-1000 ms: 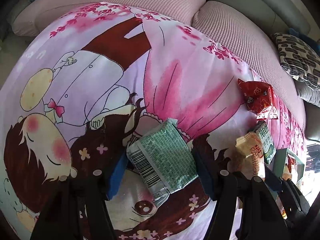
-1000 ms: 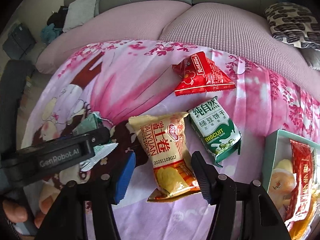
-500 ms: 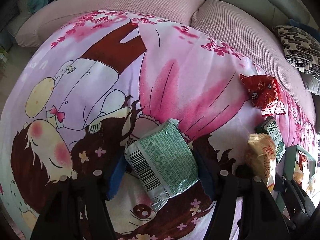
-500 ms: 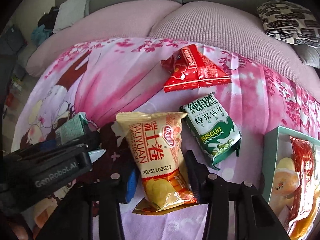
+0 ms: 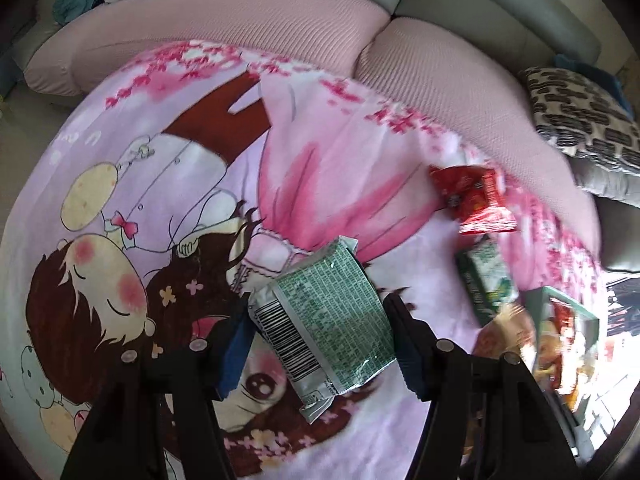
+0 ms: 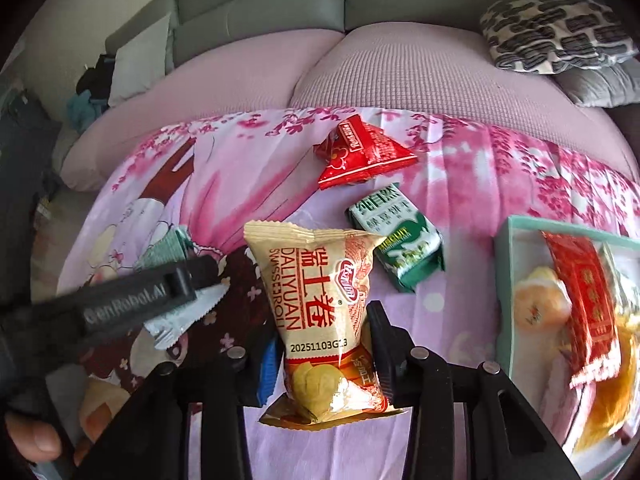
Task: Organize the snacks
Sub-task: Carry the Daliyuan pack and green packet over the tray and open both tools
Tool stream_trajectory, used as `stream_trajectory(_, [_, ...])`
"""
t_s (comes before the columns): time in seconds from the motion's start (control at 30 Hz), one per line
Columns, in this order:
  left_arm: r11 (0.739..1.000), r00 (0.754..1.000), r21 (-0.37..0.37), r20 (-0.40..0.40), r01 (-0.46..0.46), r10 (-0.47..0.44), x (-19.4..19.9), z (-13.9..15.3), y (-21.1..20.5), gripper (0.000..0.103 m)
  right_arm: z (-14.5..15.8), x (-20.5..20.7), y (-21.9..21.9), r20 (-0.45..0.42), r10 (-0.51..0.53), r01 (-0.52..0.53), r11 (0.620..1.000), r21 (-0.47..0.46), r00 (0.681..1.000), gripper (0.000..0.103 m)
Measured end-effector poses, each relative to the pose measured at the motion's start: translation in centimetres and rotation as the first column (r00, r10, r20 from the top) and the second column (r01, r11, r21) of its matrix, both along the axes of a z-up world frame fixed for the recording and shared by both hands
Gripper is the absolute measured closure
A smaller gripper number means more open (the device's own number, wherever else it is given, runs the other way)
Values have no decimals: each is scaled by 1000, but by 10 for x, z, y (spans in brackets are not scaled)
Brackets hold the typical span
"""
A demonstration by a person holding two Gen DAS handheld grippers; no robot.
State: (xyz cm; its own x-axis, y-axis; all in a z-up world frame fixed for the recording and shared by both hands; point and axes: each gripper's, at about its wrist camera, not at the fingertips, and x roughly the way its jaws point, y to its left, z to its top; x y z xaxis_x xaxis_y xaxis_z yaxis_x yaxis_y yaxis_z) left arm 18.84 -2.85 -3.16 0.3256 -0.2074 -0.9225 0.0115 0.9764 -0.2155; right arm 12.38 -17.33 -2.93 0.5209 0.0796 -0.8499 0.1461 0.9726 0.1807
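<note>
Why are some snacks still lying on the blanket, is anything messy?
Nothing looks spilled or torn. The red packet and green biscuit packet just lie loose and crooked on the blanket, outside the box. The right gripper pinches the yellow Swiss roll bag, squeezing it a little.

Open stretch of cartoon-print blanket (image 5: 328,184) lies ahead and left. To the right, red snack packet (image 6: 362,154), green biscuit pack (image 6: 396,236) and teal box (image 6: 505,288) crowd the way.

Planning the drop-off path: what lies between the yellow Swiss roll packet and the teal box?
Only bare blanket, seen in the right wrist view, separates Swiss roll packet from teal box; green biscuit pack lies farther back.
</note>
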Motion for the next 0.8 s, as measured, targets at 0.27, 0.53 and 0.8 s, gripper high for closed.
stream_trajectory(0.27, [999,999,-26,50,22,-21,-18,27,-10,38,8,-28,-9,17,-40,40,999,18,999,61])
stream_trajectory(0.53, [997,996,-67,87,37,-32,-37,44,-21,38,21,-61,-31,52,-100,99,995,25,994,61])
stream_trajectory(0.8, [987,985,-88,119,136,-125,-50,54,-67,38,42,-91,-79,110,-210,206,977,48,971,61])
